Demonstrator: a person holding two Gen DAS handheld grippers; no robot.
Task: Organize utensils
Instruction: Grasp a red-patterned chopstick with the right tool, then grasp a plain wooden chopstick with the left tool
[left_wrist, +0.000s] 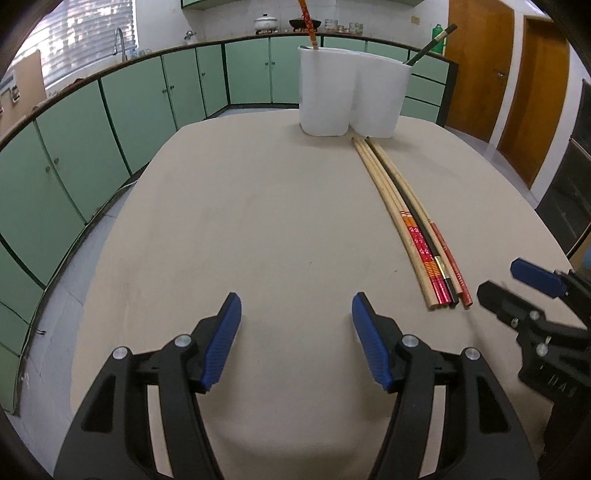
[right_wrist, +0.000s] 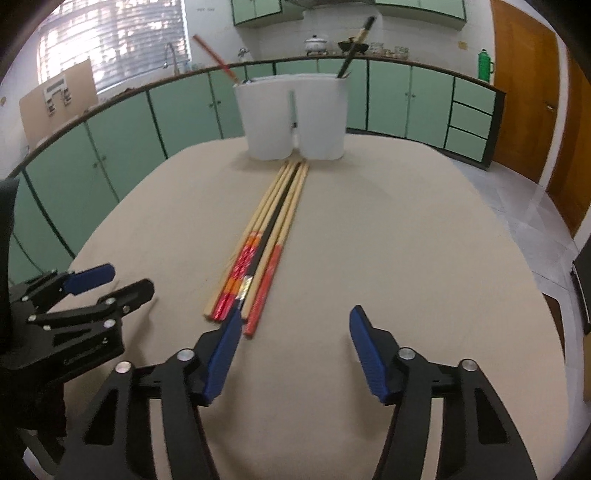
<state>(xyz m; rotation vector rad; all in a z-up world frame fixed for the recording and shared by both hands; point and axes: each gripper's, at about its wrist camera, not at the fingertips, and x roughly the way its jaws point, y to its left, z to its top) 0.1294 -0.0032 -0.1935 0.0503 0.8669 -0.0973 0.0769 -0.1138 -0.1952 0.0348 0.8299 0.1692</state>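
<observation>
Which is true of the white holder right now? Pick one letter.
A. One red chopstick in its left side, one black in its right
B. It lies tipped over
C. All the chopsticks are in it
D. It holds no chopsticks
A: the holder stands upright with a red chopstick in its left side and a black chopstick in its right, while the bundle lies on the table.

Seven chopsticks (right_wrist: 273, 229), one holder (right_wrist: 291, 114)

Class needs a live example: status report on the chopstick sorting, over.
Left tongs open, empty. Right tongs open, empty, beside loose chopsticks on table. White holder has one red, one black chopstick. Nothing blocking.
</observation>
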